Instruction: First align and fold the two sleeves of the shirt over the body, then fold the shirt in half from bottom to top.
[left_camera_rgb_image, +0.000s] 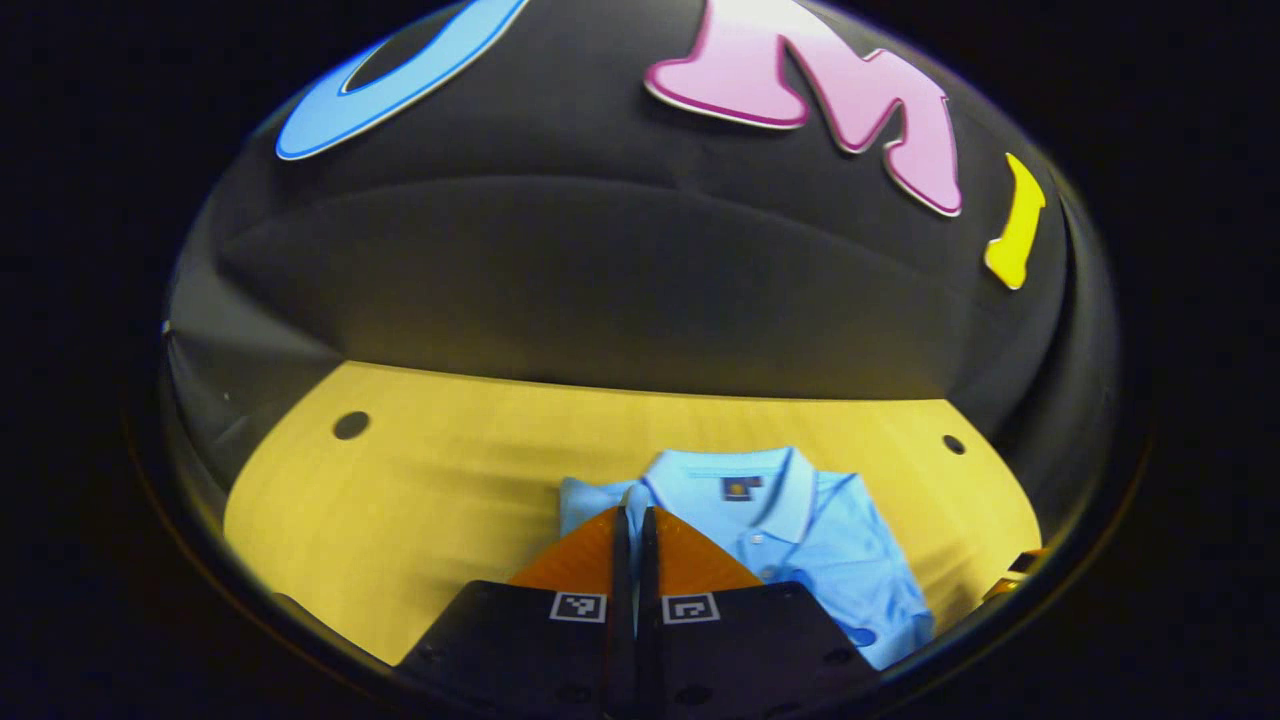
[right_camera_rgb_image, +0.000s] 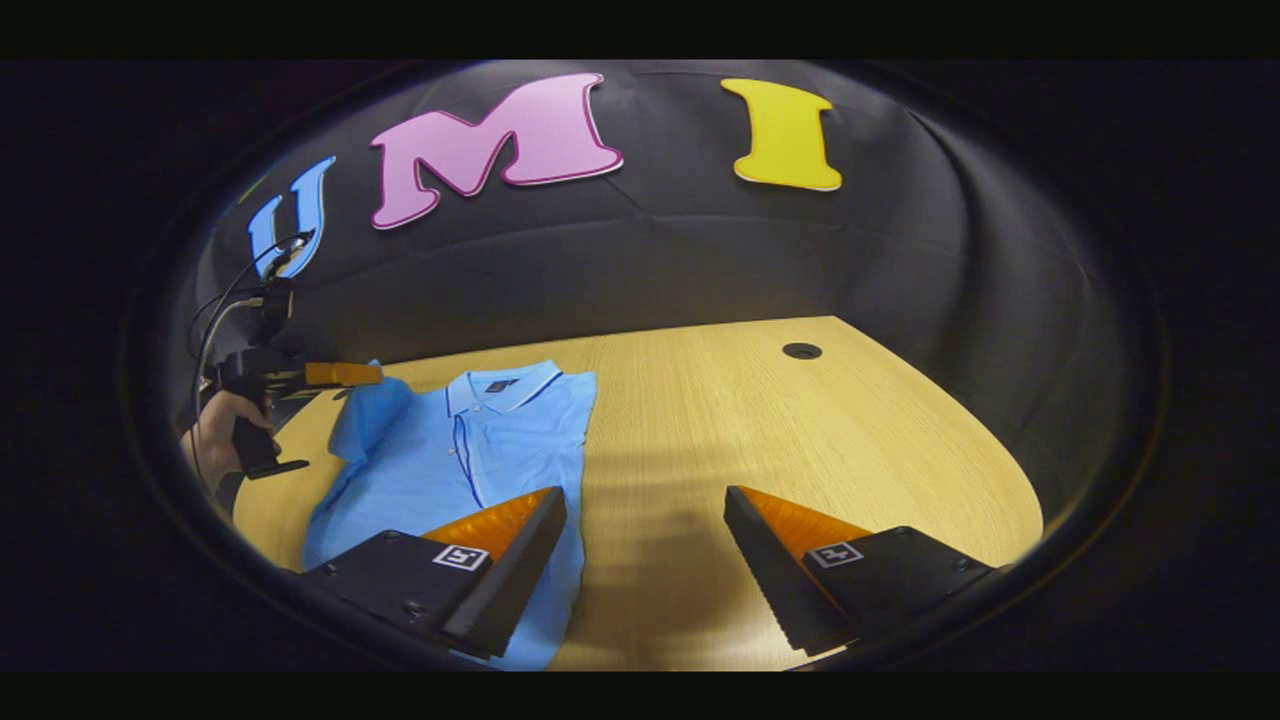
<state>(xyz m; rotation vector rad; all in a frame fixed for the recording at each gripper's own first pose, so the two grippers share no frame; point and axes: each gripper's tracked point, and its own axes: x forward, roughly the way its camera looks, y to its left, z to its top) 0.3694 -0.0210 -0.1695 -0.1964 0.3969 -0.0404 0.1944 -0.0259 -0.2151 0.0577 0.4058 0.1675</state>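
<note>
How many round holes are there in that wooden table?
2. One hole sits near the table's far left corner, the other hole near its far right corner, behind the shirt. More may be hidden.

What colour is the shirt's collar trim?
Light blue collar with a darker blue edge line, clearest in the right gripper view.

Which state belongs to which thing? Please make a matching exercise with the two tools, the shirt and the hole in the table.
Things:
1. left tool
2. right tool
3. shirt
4. hole

States:
A. light blue, lying on the table with its collar toward the wall
B. fingers together, blue cloth between them
C. fingers wide apart, holding nothing
D. round and dark, in bare wood

Pairs: 1-B, 2-C, 3-A, 4-D
</note>
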